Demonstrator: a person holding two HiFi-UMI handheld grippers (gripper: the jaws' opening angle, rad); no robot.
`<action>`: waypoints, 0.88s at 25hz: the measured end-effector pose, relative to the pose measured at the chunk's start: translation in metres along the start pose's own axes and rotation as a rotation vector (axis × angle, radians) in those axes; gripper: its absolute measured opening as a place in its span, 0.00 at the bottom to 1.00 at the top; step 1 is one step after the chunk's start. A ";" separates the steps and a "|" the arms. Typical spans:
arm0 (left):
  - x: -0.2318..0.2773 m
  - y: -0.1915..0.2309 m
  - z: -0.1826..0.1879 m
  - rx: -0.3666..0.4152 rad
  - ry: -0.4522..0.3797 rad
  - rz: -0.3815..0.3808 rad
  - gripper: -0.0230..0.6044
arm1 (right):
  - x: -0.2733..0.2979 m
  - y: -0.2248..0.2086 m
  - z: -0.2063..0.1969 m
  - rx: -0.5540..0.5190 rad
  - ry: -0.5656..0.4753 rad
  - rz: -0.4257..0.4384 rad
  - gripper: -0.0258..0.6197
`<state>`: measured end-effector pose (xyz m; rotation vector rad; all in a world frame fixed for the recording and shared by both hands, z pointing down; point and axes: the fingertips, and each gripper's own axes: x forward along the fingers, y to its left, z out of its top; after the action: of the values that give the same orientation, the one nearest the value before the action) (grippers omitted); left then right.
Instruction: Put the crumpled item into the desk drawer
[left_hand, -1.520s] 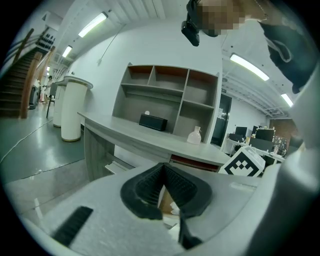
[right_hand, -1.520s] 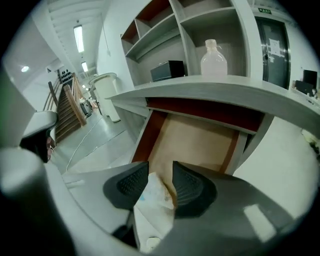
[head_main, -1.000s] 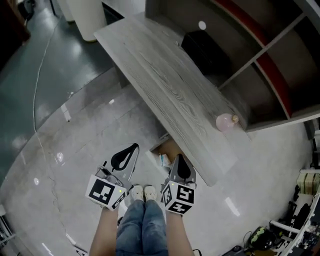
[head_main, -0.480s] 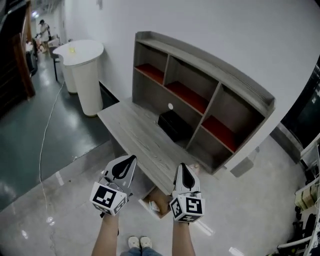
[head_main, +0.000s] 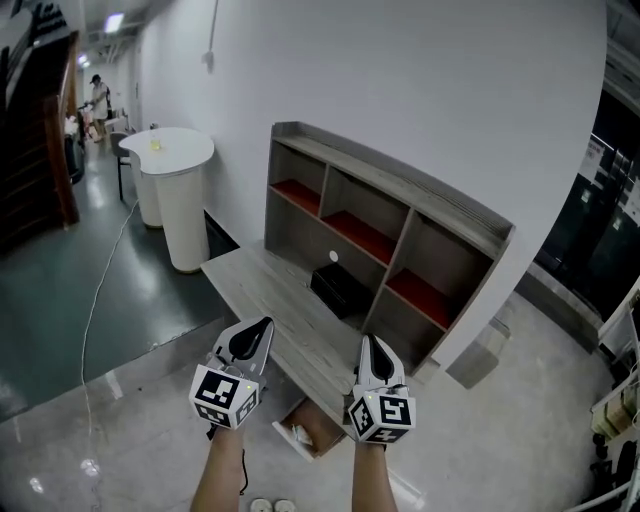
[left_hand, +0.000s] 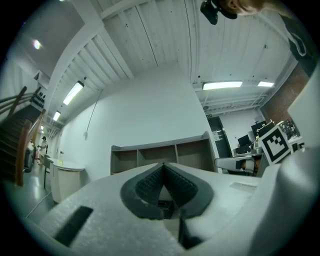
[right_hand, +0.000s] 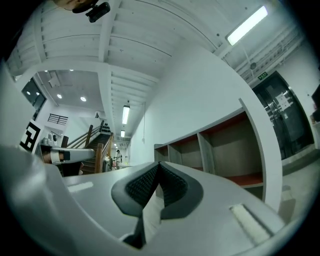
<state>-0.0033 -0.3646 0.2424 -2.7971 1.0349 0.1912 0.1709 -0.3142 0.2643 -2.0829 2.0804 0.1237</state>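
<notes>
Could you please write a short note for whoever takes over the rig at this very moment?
Left claw: shut, nothing in it, held up in front of the desk.
Right claw: shut, nothing in it, held up beside the left one.
Things: the drawer under the desk stands open. A pale crumpled item appears to lie inside it, though it is small in the head view.
Done: the item seems to be in the drawer.
Left: probably nothing of the placing itself; check the item up close, and push the drawer shut if that is wanted.
</notes>
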 end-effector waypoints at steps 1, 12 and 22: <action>-0.001 0.000 0.001 0.002 0.000 0.005 0.02 | -0.002 -0.002 -0.002 0.005 0.005 -0.001 0.05; -0.013 -0.013 0.001 0.012 0.014 -0.005 0.02 | -0.019 0.000 -0.007 0.008 0.017 0.016 0.05; -0.020 -0.019 0.001 0.006 0.013 -0.014 0.02 | -0.027 0.004 -0.004 0.001 0.017 0.021 0.05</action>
<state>-0.0055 -0.3374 0.2466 -2.8035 1.0173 0.1680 0.1658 -0.2882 0.2735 -2.0687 2.1122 0.1077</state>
